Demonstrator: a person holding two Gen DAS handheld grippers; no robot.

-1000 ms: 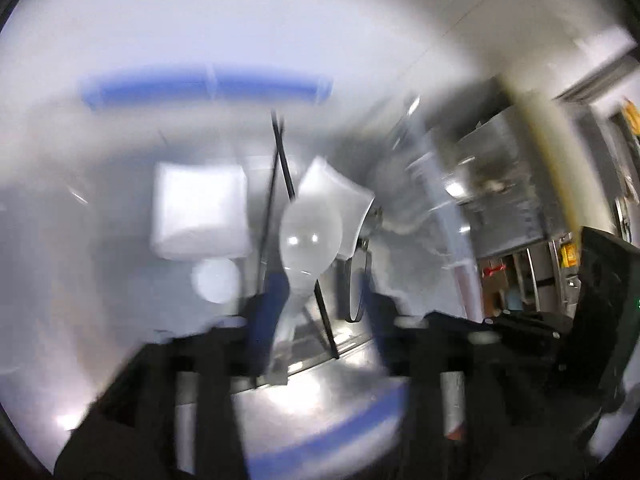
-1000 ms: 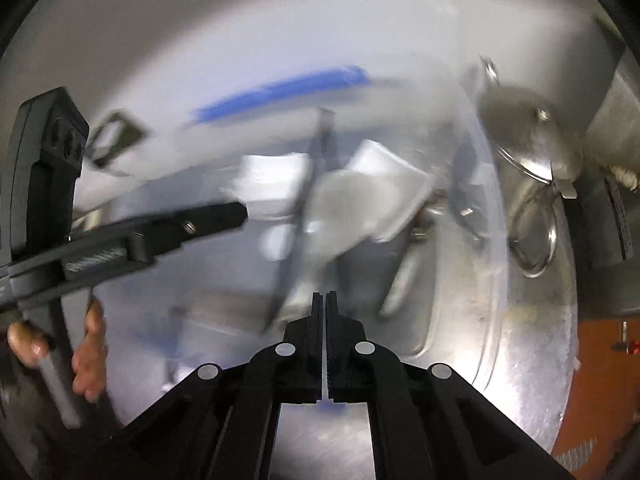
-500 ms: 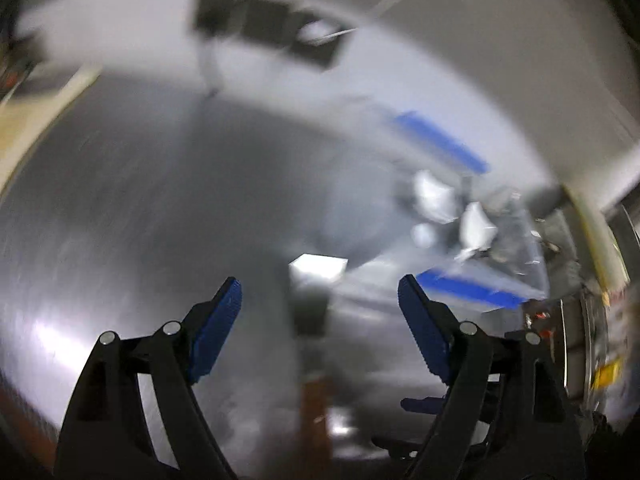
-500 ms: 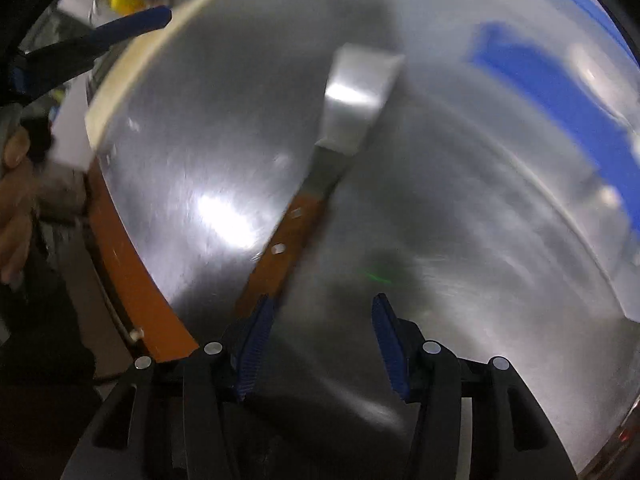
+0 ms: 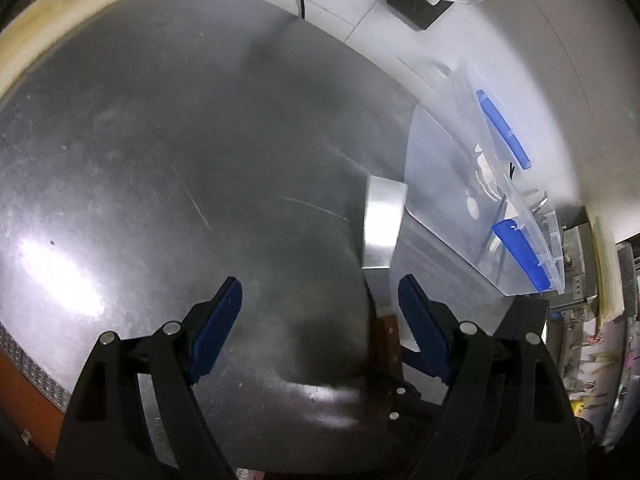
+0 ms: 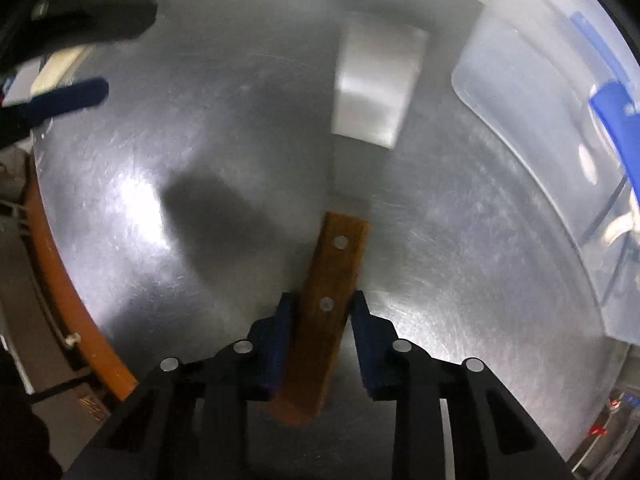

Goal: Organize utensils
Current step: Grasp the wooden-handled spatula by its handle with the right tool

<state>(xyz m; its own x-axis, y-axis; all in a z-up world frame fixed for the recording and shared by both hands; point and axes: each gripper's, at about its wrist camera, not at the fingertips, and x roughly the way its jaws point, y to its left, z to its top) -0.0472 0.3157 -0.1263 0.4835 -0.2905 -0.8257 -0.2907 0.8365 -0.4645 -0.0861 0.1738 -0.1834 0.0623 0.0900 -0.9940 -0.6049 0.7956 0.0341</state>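
Two blue-padded jaws of the right hand-held gripper point(image 6: 322, 312) clamp the spatula's point(image 6: 374, 92) wooden handle.

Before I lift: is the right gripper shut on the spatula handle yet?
Cannot tell: right gripper fingers flank the spatula handle, contact unclear.

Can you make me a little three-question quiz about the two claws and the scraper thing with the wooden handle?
1. True or false: the right claw has its pads on either side of the wooden handle of the scraper.
2. Which claw is wide open with nothing in it? A) left claw B) right claw
3. Fill in: the clear bin has ____ latches.

Key: 1 true; 2 A; 3 blue
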